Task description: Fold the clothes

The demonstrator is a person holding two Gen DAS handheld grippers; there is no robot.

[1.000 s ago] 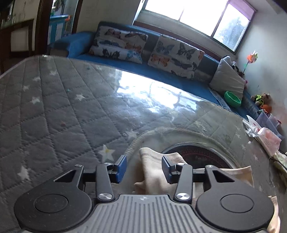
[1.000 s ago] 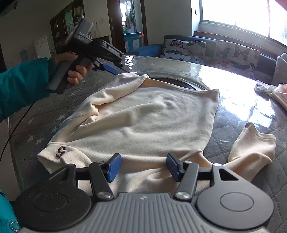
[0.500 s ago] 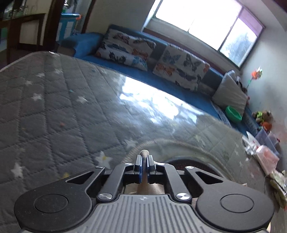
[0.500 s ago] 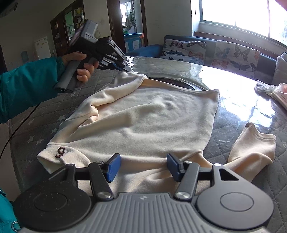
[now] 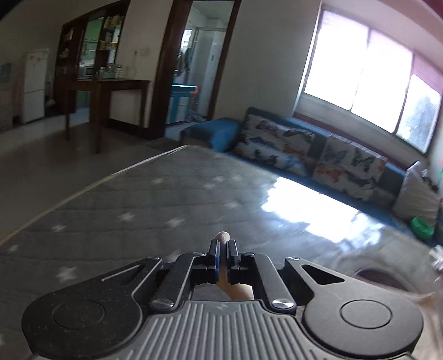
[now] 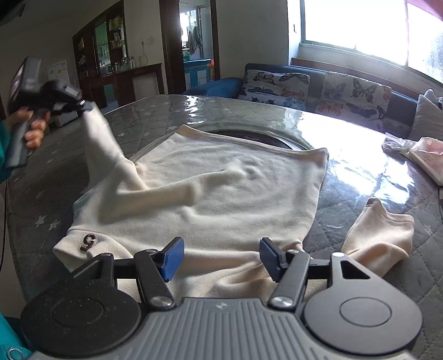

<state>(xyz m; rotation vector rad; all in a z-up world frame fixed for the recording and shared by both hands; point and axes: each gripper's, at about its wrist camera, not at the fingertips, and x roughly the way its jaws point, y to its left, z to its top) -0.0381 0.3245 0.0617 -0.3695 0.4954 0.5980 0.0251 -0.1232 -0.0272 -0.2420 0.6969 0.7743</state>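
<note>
We see the sweater (image 6: pixel 221 193) lying flat on the table (image 6: pixel 360 171), its left sleeve (image 6: pixel 105 144) lifted off the cloth toward the left gripper (image 6: pixel 83 106) at the far left. Its right sleeve (image 6: pixel 379 235) lies on the table, near right. The sofa (image 6: pixel 318 85) stands behind the table, below the window (image 6: pixel 360 25).

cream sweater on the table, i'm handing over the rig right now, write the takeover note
Left tool: shut on the sweater's sleeve cuff, lifted off the table at the left.
Right tool: nothing gripped, jaws opening, low over the near edge of the sweater.
Sweater: body spread flat; other sleeve lies out to the right, unfolded.
Done: first sleeve picked up.
Left: likely lay that sleeve across the body, fold in the right sleeve, then fold the body.
</note>
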